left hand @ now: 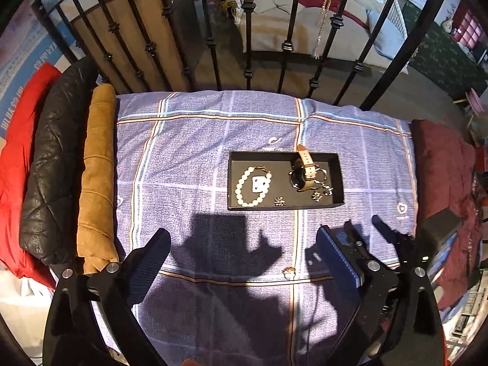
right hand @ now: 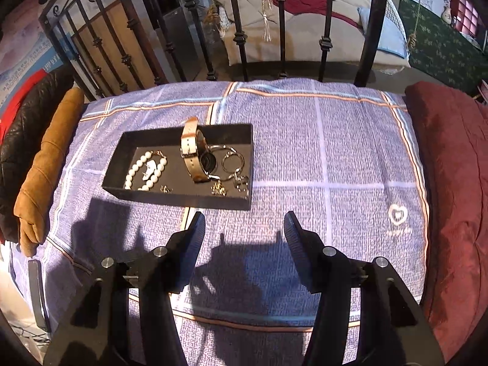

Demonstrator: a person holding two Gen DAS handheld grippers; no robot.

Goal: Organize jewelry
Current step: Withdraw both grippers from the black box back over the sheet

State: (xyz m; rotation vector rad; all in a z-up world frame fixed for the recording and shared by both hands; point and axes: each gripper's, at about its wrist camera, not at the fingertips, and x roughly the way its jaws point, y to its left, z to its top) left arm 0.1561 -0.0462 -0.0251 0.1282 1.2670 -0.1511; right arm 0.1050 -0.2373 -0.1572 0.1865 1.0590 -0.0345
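L claw [left hand: 241,244]: jaws wide apart, empty.
R claw [right hand: 244,231]: half apart, empty.
Next: small ring [left hand: 288,272] lay on bed [left hand: 189,158] at tray's [left hand: 338,180] 6 o'clock; pinch low, drop in.

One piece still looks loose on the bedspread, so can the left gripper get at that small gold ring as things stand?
Probably yes. The gold ring lies alone on the bedspread, outside the black tray, with nothing over it. The left gripper stands wide open and empty just above it.
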